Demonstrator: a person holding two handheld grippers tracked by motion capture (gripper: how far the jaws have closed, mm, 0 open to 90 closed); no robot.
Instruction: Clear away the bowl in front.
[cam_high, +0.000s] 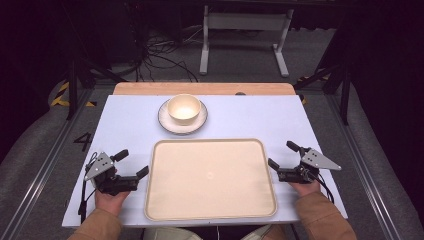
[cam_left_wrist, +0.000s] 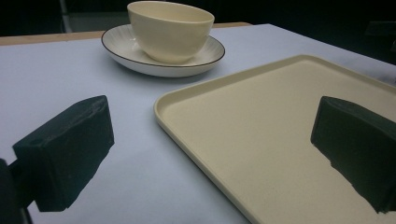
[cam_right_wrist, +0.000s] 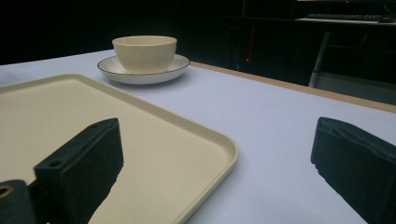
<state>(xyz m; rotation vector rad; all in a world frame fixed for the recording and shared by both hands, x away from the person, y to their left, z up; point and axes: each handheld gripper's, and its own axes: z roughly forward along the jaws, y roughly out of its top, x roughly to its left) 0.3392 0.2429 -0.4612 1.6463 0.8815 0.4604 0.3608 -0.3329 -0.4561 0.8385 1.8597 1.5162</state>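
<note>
While both grippers, left (cam_high: 134, 163) and right (cam_high: 283, 154), gape empty, the tray (cam_high: 210, 178) lies between them.

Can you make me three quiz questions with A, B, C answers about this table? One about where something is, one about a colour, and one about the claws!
1. Where is the bowl?
A) on the plate
B) on the tray
C) on the floor

2. What colour is the tray?
A) red
B) cream
C) green

3. How are the left claw and right claw?
A) both open
B) both shut
C) holding the bowl

Answers: 1 A, the bowl sits on the plate beyond the tray; 2 B, the tray is pale cream; 3 A, each claw's jaws stand wide apart, holding nothing.
</note>
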